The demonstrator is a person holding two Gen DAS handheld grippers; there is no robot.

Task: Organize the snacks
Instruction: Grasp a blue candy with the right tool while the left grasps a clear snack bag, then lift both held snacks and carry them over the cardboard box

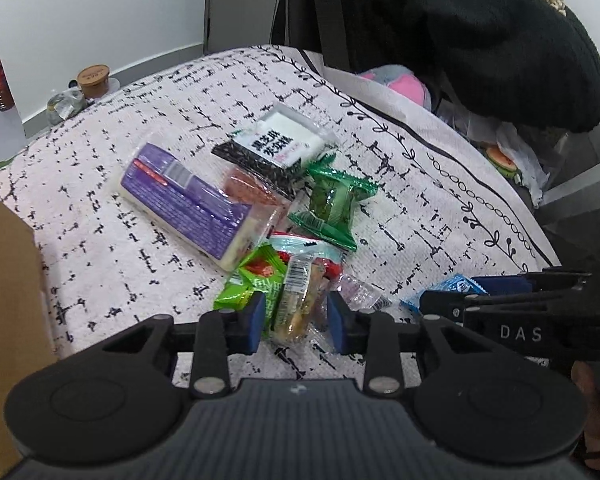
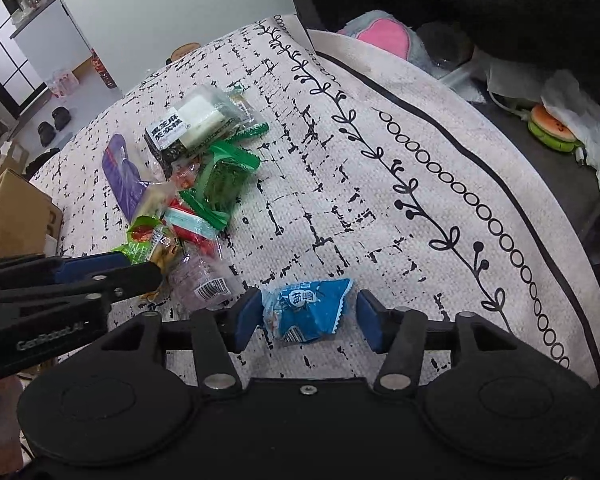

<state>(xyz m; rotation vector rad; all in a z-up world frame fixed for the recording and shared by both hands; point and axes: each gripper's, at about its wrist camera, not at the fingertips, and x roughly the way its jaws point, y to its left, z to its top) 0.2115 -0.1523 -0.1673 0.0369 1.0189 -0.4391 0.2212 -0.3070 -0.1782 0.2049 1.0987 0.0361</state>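
Blue-padded left gripper [image 1: 296, 318] set astride a clear-wrapped yellowish snack bar [image 1: 298, 300], pads not visibly pressing (contact hard to judge). Right gripper [image 2: 306, 318] spread apart around a blue crinkled snack packet [image 2: 306, 310], not touching. Both lying on white black-flecked cloth [image 2: 340, 200], beside the mixed snack pile [image 1: 260, 196].

Surface [image 2: 380, 208] under off-white woven cloth, black dash marks, vine-and-ring border. Lying directly on cloth: purple plastic-wrapped snack block [image 1: 188, 204], black-and-white sesame cake packet [image 1: 276, 146], dark green crinkled wrapper [image 1: 332, 208], bright green packet [image 1: 252, 284], blue plum candy sachet [image 2: 304, 310] apart from pile.
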